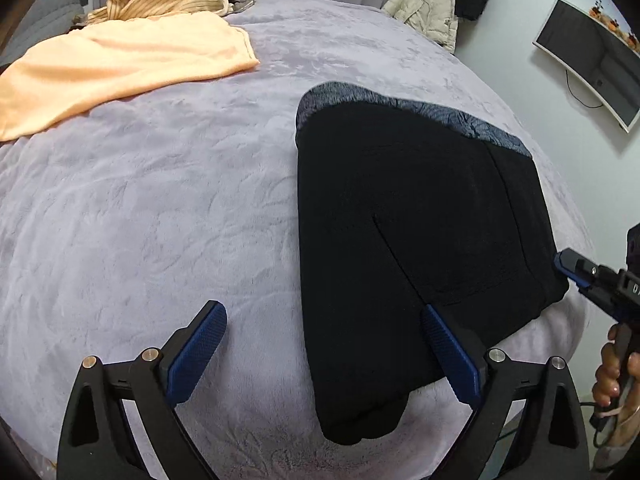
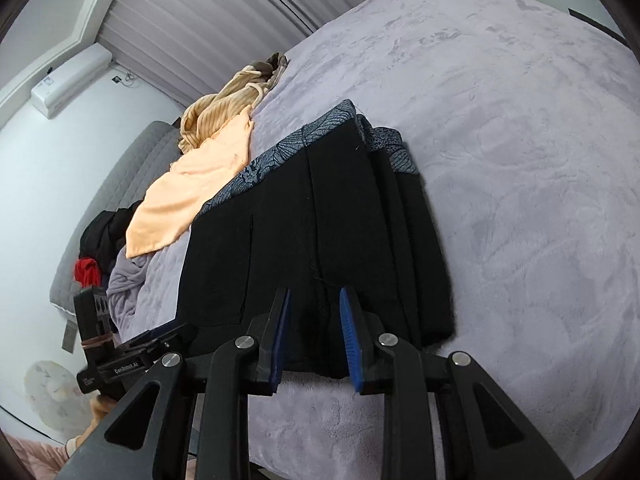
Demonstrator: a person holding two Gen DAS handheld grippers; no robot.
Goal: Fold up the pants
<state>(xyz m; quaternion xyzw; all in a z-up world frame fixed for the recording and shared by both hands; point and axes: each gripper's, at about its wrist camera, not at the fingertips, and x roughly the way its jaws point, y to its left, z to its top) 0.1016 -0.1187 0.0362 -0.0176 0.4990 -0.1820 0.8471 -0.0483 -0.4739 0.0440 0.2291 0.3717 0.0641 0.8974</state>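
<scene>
Two grippers are near the black pants (image 1: 420, 240), which lie folded into a thick pile on the lilac blanket (image 1: 160, 200) of the bed, with the grey patterned waistband (image 1: 400, 104) at the far end. The left gripper (image 1: 324, 344) hovers with its jaws spread wide, one blue pad (image 1: 448, 356) above the near edge of the pants. The right gripper (image 2: 314, 336) has its jaws partly apart over the near edge (I cannot tell if they touch the cloth), and an orange cloth (image 1: 120, 64) lies well apart.

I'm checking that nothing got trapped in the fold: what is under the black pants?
The black pants lie flat on the lavender blanket, which shows all around them. Their own folded layers show stacked at one edge. Anything between the layers or beneath the pants is covered.
</scene>
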